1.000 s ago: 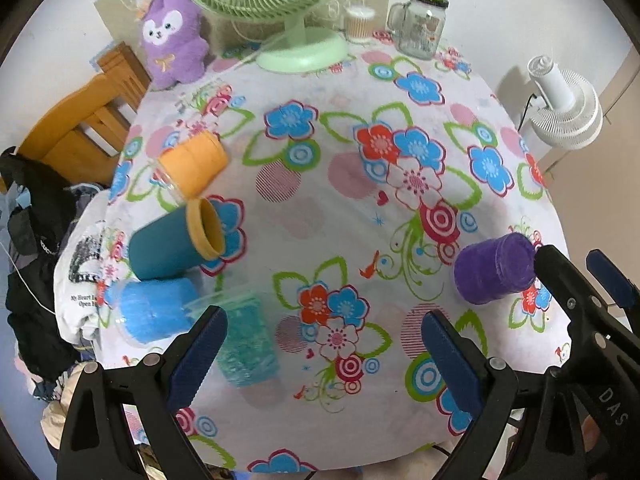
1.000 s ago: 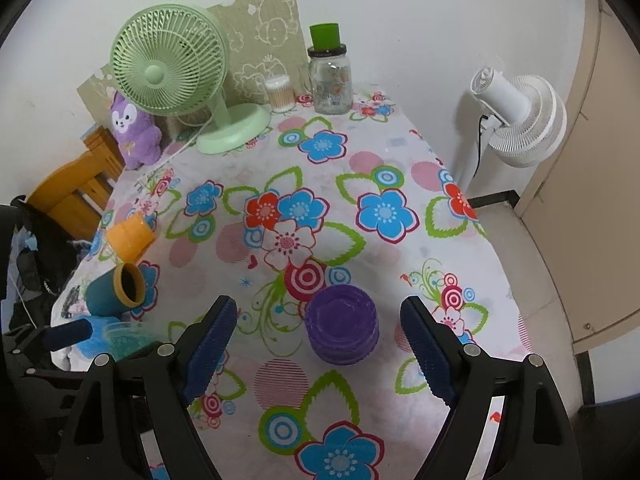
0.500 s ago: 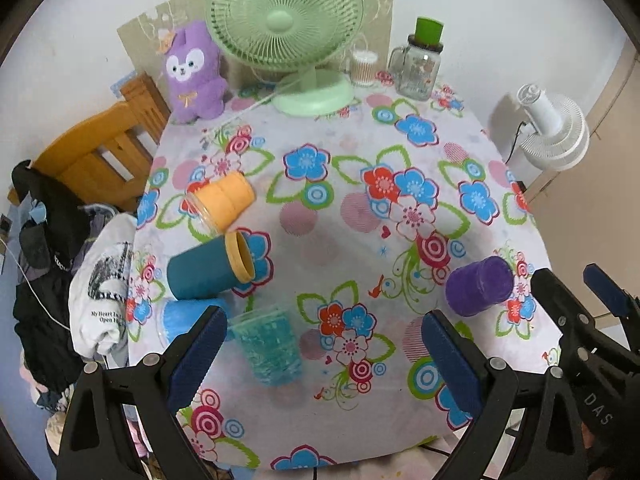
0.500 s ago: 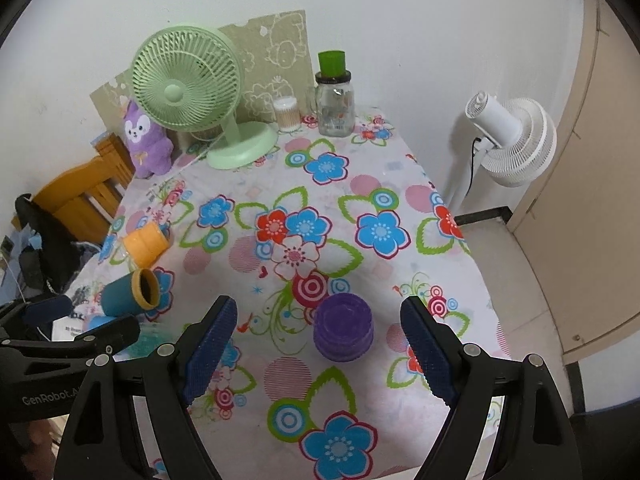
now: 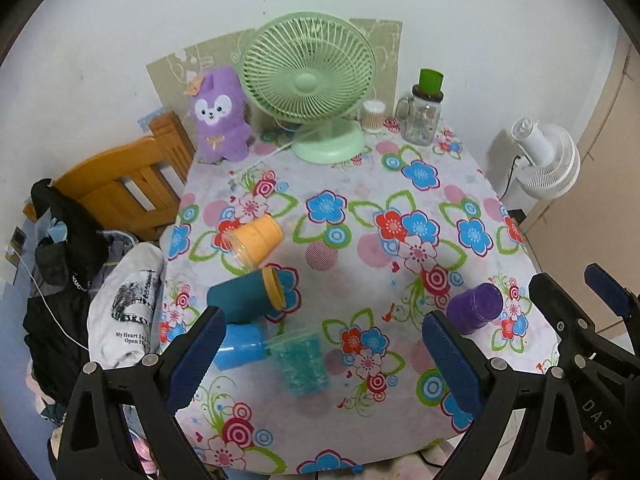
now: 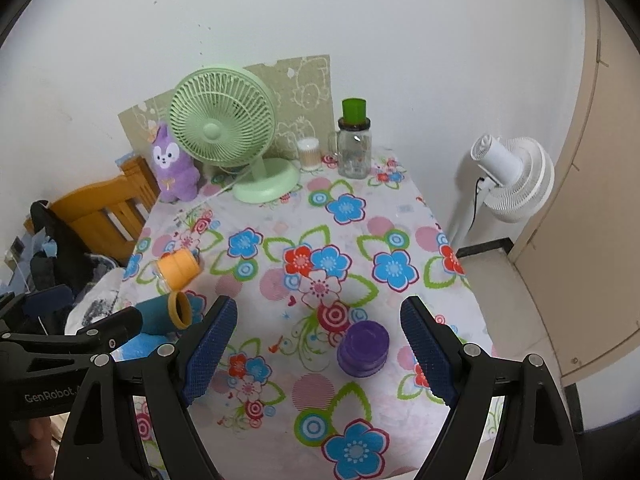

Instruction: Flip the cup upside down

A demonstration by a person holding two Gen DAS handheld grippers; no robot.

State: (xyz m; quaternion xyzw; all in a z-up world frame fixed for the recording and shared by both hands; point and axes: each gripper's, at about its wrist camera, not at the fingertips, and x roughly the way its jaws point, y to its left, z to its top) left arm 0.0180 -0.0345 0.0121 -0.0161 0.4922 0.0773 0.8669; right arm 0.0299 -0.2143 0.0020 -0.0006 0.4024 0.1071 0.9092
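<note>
Cups: five – purple cup (image 5: 475, 307), orange cup (image 5: 256, 240), teal cup (image 5: 246, 295), blue cup (image 5: 240, 346), clear-green cup (image 5: 300, 364). Fans: two – green fan (image 5: 310, 80), white fan (image 5: 546, 164). One plush toy (image 5: 220, 116), one jar (image 5: 422, 114).

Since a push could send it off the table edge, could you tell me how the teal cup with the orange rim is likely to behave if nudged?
The teal cup lies on its side on the tablecloth, so it would probably roll. It widens slightly toward its orange rim, so it would likely curve rather than run straight. It looks like light, rigid plastic, so a gentle touch should move it.
</note>
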